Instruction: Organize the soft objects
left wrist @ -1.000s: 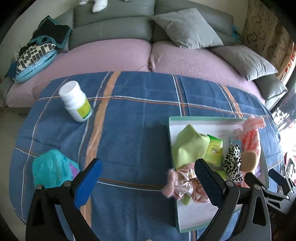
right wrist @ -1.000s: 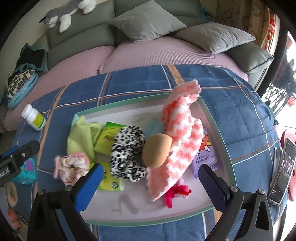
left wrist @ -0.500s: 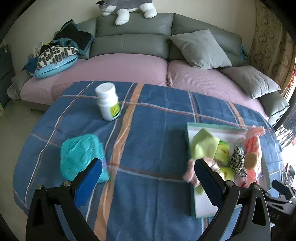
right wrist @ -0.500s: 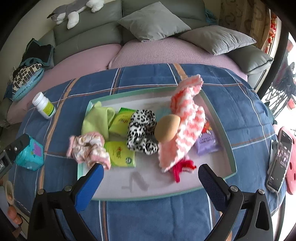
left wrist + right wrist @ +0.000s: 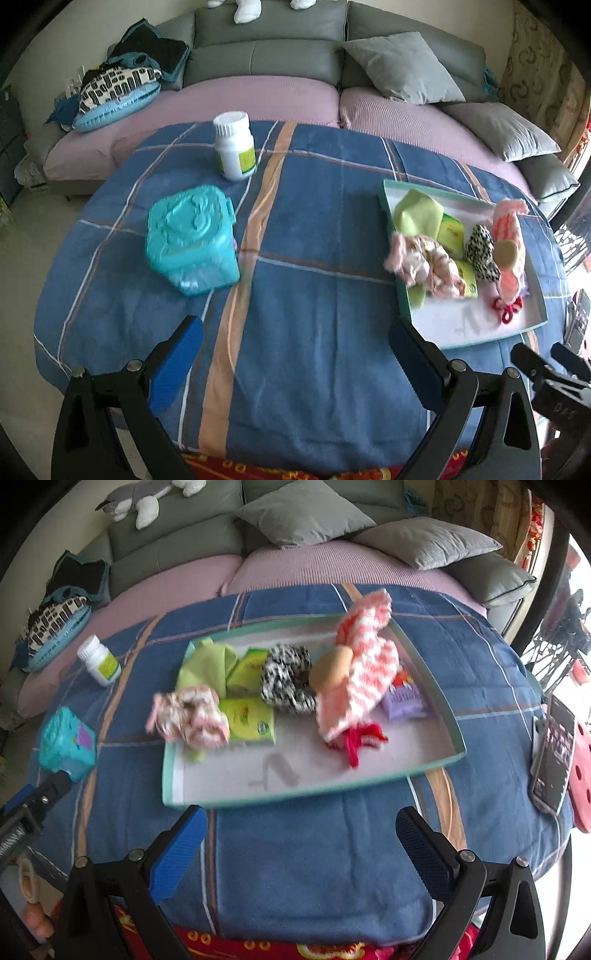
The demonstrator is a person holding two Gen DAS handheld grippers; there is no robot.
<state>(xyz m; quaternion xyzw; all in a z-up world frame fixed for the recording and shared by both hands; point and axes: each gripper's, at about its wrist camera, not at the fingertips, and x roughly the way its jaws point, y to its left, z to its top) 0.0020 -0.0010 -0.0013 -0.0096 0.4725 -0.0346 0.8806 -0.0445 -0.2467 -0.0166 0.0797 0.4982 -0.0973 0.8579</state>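
A white tray with a green rim (image 5: 424, 771) (image 5: 480, 341) lies on the blue checked cloth. In it are a pink frilly cloth (image 5: 192, 716) (image 5: 424, 264) hanging over the left rim, a lime green cloth (image 5: 208, 664), a leopard-print scrunchie (image 5: 288, 679), a pink-and-white knitted piece (image 5: 362, 672) with a tan puff (image 5: 330, 666), green packets (image 5: 251, 720) and a purple packet (image 5: 404, 699). My left gripper (image 5: 293, 363) stands open over bare cloth near the table's front. My right gripper (image 5: 301, 851) is open in front of the tray. Both hold nothing.
A turquoise box (image 5: 190, 240) and a white bottle (image 5: 234, 146) stand on the cloth left of the tray. A phone (image 5: 554, 753) and a pink perforated object (image 5: 581, 775) lie at the right edge. A sofa with grey cushions (image 5: 402, 68) is behind the table.
Both grippers have pulled back toward the table's front, away from the tray, so more of the table shows. The pink frilly cloth stays on the tray's left rim.
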